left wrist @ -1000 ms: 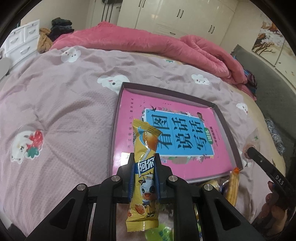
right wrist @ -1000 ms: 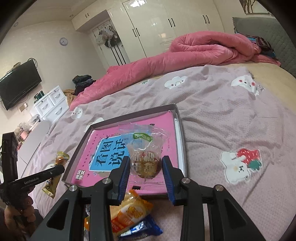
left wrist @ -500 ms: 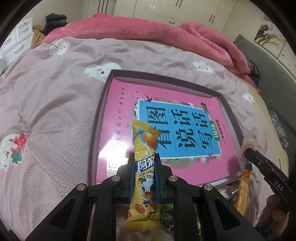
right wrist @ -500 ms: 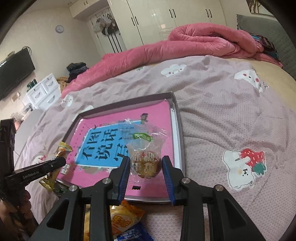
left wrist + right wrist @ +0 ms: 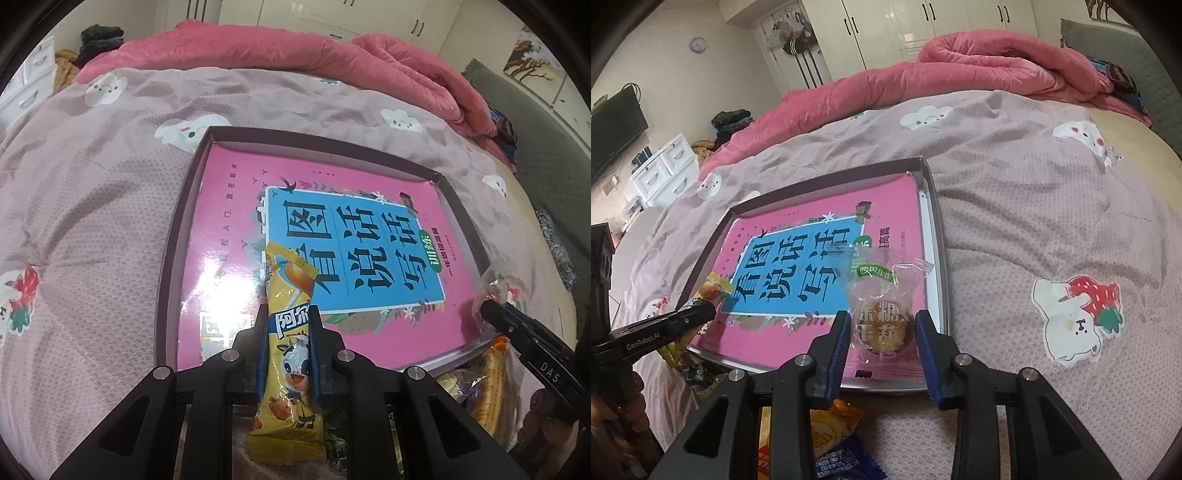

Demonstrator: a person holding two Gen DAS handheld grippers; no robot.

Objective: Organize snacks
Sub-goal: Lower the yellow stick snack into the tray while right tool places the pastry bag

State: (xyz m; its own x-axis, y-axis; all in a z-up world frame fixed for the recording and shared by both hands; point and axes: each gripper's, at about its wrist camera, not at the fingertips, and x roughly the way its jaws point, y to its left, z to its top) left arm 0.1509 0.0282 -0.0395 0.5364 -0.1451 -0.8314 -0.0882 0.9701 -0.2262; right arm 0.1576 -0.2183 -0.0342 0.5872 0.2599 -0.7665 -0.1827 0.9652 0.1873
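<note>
Although the bed (image 5: 1015, 192) gives a soft, uneven footing, the shallow box (image 5: 173, 266) lying on its quilt looks stiff enough to receive the snacks; a glossy pink book (image 5: 236, 236) covers its floor, and I judge packets may slide on that cover. The left claw (image 5: 289, 334) is clamped on a long yellow snack stick (image 5: 290, 365), gripped at mid-length and held over the box's near edge; the packet appears light and its foil slippery, so a mid-body hold suits it. The right claw (image 5: 883, 326) is closed on a clear-wrapped pastry (image 5: 882, 325), held over the box's near right corner. That pastry is probably crumbly; it wants a light squeeze on the sides. Loose packets (image 5: 827, 432) lie on the quilt below the box.
</note>
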